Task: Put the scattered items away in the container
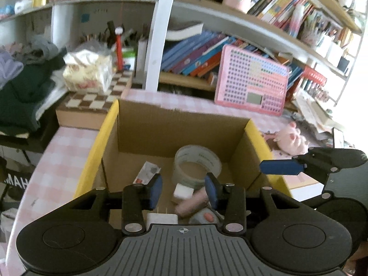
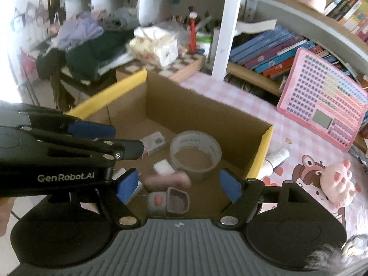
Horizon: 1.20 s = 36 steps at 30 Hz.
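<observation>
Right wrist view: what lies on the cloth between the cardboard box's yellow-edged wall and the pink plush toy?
A small white bottle lies on its side against the box wall; pink patterned cloth separates it from the plush toy.

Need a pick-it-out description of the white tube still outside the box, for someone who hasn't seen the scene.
Find the open cardboard box with yellow flap edges on the pink checked tablecloth. Just outside its right-hand wall, as the right wrist view shows it, lies the white tube on its side. It is the only white item on the cloth itself, between the box and the pink plush toy; the other white pieces sit inside the box.
</observation>
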Motion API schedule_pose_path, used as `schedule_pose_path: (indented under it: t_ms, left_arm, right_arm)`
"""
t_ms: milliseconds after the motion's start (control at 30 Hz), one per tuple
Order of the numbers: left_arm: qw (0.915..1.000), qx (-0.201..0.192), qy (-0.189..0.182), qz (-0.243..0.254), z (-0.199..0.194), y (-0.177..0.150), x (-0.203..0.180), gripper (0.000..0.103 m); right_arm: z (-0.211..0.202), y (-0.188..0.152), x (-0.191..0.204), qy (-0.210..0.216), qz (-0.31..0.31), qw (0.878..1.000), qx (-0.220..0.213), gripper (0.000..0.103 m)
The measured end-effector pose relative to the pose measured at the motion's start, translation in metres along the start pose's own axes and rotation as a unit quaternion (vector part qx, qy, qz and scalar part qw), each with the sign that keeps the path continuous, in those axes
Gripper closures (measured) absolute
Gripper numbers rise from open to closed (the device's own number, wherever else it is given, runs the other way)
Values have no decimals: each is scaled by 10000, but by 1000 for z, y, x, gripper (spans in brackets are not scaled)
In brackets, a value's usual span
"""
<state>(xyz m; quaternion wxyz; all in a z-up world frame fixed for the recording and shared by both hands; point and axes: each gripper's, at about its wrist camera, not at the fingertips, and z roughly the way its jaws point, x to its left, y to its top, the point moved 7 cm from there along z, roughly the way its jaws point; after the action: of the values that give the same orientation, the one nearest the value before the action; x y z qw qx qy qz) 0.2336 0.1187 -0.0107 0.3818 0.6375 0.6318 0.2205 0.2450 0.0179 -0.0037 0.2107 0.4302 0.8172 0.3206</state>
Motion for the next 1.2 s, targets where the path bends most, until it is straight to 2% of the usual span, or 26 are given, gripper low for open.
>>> schedule_pose_path:
  t_ms: [67, 367, 467, 567, 933, 1200]
  left_arm:
    - [9999, -130, 18, 18, -13, 0, -2, 50]
    - [9986, -514, 80, 62, -67, -15, -9, 45]
    - [9978, -642, 152, 78, -83, -22, -9, 35]
    - [9972, -703, 206, 152, -96, -29, -9, 34]
    - [9981, -421, 455, 28, -119, -73, 6, 30]
    - [9982, -104, 565, -191, -125, -105, 17, 29]
  right_arm:
    - [-13, -1, 1, -32, 103, 9998, -143, 24]
    - [-65, -20, 8, -236, 522, 9964, -621, 24]
    - [-78, -28, 10, -276, 655, 9950, -704, 24]
    - [-88, -38, 15, -329, 730, 9940, -746, 24]
    - [-104, -74, 31, -560, 1092, 9898, -720, 22]
    - [-101, -105, 50, -580, 1134, 9914, -313, 20]
